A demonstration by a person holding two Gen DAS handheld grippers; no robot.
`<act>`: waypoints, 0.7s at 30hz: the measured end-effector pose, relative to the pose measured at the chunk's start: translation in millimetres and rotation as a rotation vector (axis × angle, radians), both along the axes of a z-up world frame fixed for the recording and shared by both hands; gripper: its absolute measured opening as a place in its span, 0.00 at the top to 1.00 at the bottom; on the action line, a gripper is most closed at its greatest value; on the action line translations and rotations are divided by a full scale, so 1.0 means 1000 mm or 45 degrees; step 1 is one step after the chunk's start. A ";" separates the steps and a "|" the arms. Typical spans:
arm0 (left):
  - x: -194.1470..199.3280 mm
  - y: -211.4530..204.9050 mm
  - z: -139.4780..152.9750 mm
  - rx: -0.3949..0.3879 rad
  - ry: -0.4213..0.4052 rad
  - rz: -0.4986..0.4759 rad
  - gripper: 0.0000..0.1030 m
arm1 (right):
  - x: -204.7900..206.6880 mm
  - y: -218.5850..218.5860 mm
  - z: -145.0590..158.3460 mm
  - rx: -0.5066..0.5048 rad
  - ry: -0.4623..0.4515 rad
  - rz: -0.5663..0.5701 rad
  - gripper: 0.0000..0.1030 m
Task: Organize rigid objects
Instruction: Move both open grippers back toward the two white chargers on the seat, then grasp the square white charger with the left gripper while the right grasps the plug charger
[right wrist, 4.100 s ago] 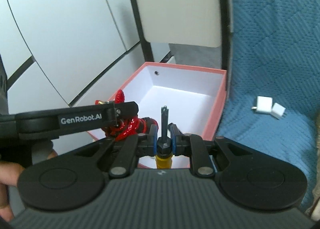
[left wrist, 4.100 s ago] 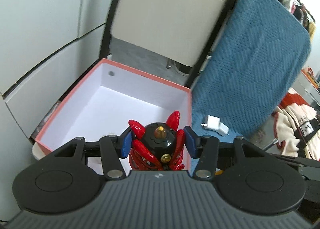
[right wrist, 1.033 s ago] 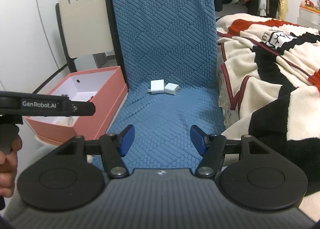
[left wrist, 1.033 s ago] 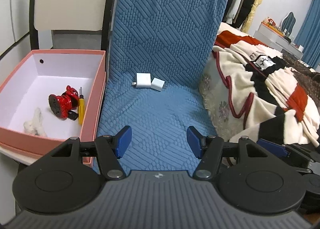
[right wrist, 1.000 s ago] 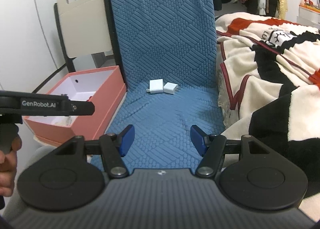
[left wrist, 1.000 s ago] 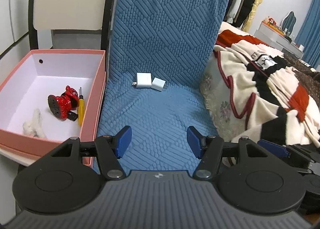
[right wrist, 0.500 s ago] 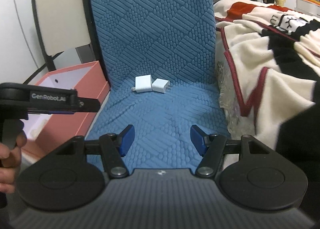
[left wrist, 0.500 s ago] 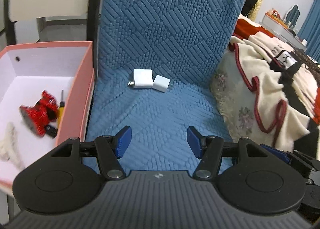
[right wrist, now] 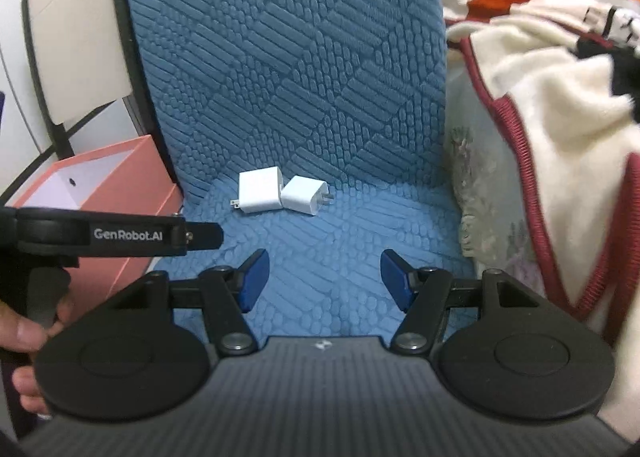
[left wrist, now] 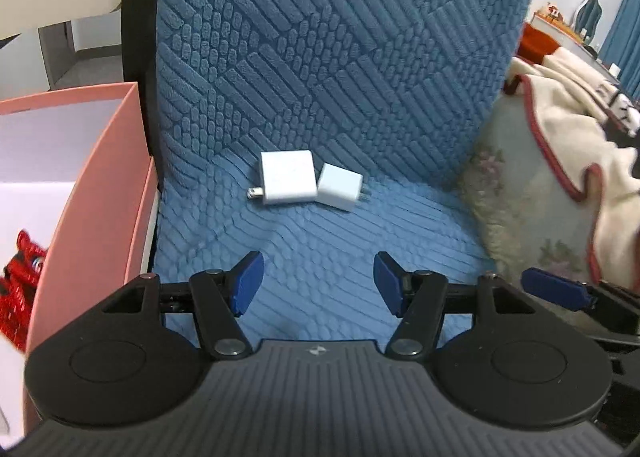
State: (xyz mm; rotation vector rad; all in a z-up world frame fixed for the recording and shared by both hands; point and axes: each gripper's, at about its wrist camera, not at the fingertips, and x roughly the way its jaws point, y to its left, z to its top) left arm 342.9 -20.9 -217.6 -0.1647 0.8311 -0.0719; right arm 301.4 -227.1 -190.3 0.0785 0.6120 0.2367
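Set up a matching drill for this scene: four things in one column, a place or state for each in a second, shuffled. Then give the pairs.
Things:
1. larger white charger
2. smaller white charger
3. red toy
4. left tongs

Places or states:
A. inside the pink box
B. open, holding nothing
C. on the blue seat cushion, prongs pointing left
D. on the blue seat cushion, prongs pointing right

Pairs: 1-C, 2-D, 3-A, 4-B

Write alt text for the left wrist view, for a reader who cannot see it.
Open, empty left tongs point at two white plug adapters lying side by side on a blue quilted chair seat. A pink box at left holds a red toy.
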 end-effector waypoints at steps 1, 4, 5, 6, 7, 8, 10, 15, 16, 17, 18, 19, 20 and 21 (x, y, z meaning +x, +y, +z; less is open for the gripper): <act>0.005 0.000 -0.002 -0.005 0.000 0.003 0.35 | 0.005 0.000 -0.001 -0.005 -0.002 0.001 0.38; 0.024 0.000 -0.005 0.006 -0.013 0.006 0.35 | 0.021 -0.003 -0.007 0.014 0.011 0.005 0.38; 0.030 -0.001 -0.005 0.018 -0.018 0.005 0.35 | 0.027 -0.003 -0.009 0.013 0.018 0.002 0.38; 0.037 -0.003 -0.006 0.033 -0.020 0.003 0.35 | 0.032 -0.002 -0.010 0.007 0.020 0.001 0.38; 0.042 -0.004 -0.006 0.043 -0.024 -0.002 0.35 | 0.036 -0.002 -0.012 0.005 0.020 0.000 0.38; 0.048 -0.006 -0.007 0.051 -0.030 -0.009 0.35 | 0.041 -0.004 -0.013 0.006 0.020 0.000 0.38; 0.060 -0.005 -0.009 0.069 -0.035 -0.015 0.35 | 0.051 -0.006 -0.015 0.008 0.024 0.000 0.38; 0.081 0.001 -0.018 0.067 -0.013 0.004 0.35 | 0.076 -0.006 -0.020 -0.008 0.021 0.019 0.38; 0.085 0.003 -0.019 0.060 -0.010 0.011 0.35 | 0.079 -0.005 -0.020 -0.013 0.021 0.031 0.38; 0.089 0.004 -0.021 0.050 -0.003 0.015 0.35 | 0.082 -0.004 -0.021 -0.018 0.024 0.046 0.38; 0.094 0.005 -0.024 0.043 0.007 0.021 0.35 | 0.086 -0.004 -0.021 -0.026 0.019 0.057 0.38; 0.097 0.007 -0.025 0.045 0.011 0.023 0.35 | 0.090 -0.003 -0.020 -0.032 0.015 0.067 0.38; 0.100 0.007 -0.027 0.048 0.013 0.027 0.35 | 0.094 -0.002 -0.020 -0.042 0.010 0.079 0.38; 0.104 0.009 -0.028 0.049 0.013 0.035 0.35 | 0.098 -0.001 -0.020 -0.049 0.007 0.088 0.38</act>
